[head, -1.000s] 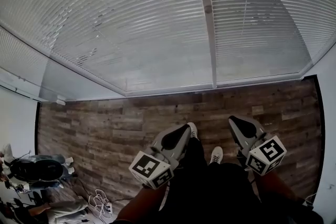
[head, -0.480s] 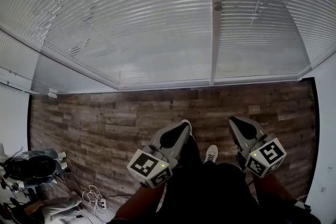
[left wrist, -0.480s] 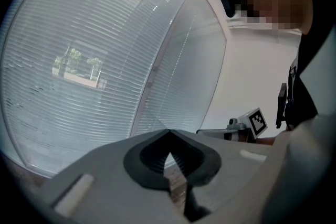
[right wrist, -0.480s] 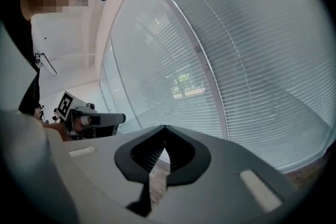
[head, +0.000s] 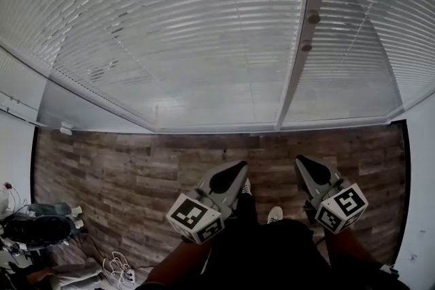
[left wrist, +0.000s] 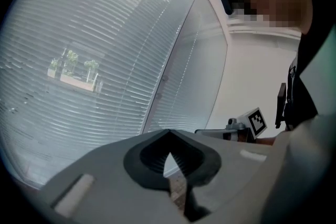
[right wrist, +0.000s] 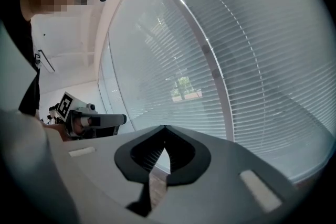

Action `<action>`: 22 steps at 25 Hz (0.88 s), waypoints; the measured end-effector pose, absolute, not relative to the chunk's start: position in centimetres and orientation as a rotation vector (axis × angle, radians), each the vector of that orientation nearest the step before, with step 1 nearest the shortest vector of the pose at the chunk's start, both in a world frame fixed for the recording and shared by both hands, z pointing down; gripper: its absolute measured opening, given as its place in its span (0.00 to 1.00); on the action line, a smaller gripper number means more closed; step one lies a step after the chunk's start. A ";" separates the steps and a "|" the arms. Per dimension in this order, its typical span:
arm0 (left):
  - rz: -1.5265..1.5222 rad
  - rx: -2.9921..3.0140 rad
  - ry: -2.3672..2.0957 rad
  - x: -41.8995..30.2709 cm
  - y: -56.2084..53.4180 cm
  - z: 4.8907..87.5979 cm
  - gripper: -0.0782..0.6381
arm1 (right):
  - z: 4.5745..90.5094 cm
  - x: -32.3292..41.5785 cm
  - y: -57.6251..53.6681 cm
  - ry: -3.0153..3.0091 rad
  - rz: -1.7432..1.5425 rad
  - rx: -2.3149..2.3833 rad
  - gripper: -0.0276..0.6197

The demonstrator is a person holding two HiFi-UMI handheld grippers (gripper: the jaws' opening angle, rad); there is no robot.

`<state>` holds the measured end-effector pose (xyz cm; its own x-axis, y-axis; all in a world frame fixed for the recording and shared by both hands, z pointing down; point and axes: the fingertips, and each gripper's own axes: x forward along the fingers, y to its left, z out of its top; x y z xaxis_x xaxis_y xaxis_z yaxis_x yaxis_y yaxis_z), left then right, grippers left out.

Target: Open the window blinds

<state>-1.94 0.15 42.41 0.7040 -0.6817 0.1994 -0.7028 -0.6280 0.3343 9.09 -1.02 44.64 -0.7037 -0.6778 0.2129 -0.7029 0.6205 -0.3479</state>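
You're holding the left gripper and right gripper side by side over your legs, each with its jaws closed together and gripping nothing. Beyond them the floor is running to the window, where the blinds are hanging down, well apart from both grippers.

Our two grippers are of one make: the left gripper and the right gripper have pale grey moulded shells with a black ribbed lining inside the jaws. Each ends in a white cube printed with black square markers. We wear dark trousers and white shoes.
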 end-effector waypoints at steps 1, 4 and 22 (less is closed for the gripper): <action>0.068 2.537 -1.069 -2.5 -0.5 42.1 0.11 | 44.2 8.5 -1.7 -2.775 0.621 1.193 0.08; 0.051 2.571 -1.052 -4.2 -2.5 41.3 0.11 | 43.2 6.8 -3.5 -2.784 0.572 1.227 0.08; 0.011 2.695 -0.885 -7.8 -9.9 42.6 0.11 | 43.1 2.7 -9.3 -2.735 0.416 1.384 0.08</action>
<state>-7.76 -9.87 42.57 0.8098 -0.5779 0.1013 -0.5803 -0.7635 0.2833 2.70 -9.32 43.10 -0.5986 -0.7843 0.1630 -0.7973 0.5636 -0.2161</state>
